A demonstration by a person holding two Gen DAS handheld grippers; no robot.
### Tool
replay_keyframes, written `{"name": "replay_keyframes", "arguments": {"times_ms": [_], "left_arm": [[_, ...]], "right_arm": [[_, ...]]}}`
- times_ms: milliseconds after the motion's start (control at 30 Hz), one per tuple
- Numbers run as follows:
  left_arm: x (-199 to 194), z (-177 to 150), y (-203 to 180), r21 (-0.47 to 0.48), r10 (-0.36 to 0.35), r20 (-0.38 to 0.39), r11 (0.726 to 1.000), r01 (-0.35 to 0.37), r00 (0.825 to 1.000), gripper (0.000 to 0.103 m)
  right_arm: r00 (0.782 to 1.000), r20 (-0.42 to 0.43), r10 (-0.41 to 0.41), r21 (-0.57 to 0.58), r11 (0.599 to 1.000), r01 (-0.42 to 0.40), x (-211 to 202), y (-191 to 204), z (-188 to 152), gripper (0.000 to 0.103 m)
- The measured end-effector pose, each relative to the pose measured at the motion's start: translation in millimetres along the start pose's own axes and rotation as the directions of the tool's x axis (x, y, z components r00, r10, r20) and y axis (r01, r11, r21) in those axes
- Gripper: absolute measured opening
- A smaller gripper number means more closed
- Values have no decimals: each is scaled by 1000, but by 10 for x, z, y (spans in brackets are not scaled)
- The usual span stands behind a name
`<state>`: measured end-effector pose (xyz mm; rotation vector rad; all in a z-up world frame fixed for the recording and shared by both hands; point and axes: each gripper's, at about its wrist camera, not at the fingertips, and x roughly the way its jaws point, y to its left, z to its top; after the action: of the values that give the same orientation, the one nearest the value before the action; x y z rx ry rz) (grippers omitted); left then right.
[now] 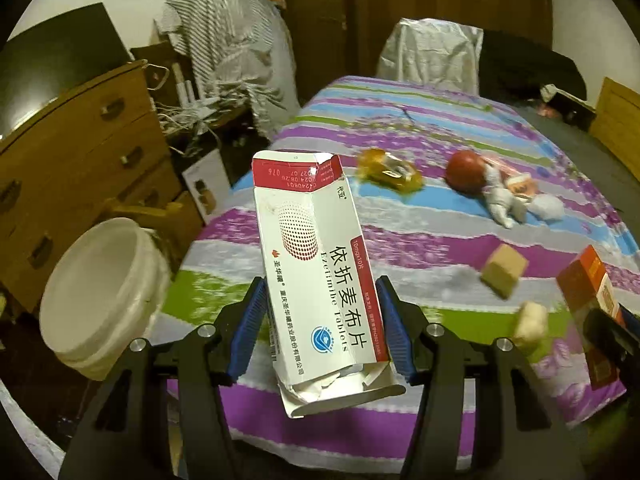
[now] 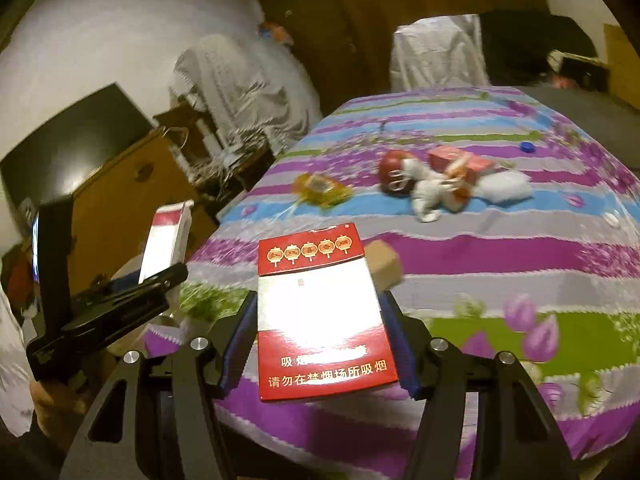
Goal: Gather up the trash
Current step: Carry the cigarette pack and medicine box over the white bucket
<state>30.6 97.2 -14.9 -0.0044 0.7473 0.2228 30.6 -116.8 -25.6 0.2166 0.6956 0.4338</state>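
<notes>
My left gripper [image 1: 320,312] is shut on a white and red medicine box [image 1: 316,264], torn open at its near end, held above the bed's left edge. A white bin [image 1: 104,292] stands on the floor to its left. My right gripper [image 2: 318,328] is shut on a red and white cigarette pack [image 2: 320,312] above the bed. The left gripper with its box [image 2: 166,244] shows at the left of the right wrist view. The cigarette pack [image 1: 592,304] shows at the right edge of the left wrist view.
On the striped bedspread [image 1: 420,236] lie a yellow wrapper [image 1: 390,170], a red apple [image 1: 466,172], crumpled white tissues [image 1: 504,200], a small brown box [image 1: 504,270] and a pale lump [image 1: 530,322]. A wooden dresser [image 1: 80,144] stands at left.
</notes>
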Motion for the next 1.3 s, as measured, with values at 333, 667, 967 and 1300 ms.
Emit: {"name": "replay_keyframes", "arguments": {"times_ms": [333, 667, 967, 1300], "left_arm": [[-33, -34, 517, -75, 34, 23, 997, -32, 999, 54], [-62, 7, 1183, -169, 121, 43, 979, -112, 992, 54], [-86, 60, 1974, -227, 232, 33, 949, -219, 972, 55], [-52, 72, 2686, -225, 317, -9, 923, -311, 948, 55]], "right_arm": [[998, -59, 16, -102, 995, -22, 341, 653, 106, 61], [992, -80, 96, -214, 971, -111, 769, 1514, 473, 61], [971, -145, 191, -279, 933, -226, 1310, 2405, 741, 61], [930, -252, 268, -344, 874, -345, 1968, 3562, 815, 61]]}}
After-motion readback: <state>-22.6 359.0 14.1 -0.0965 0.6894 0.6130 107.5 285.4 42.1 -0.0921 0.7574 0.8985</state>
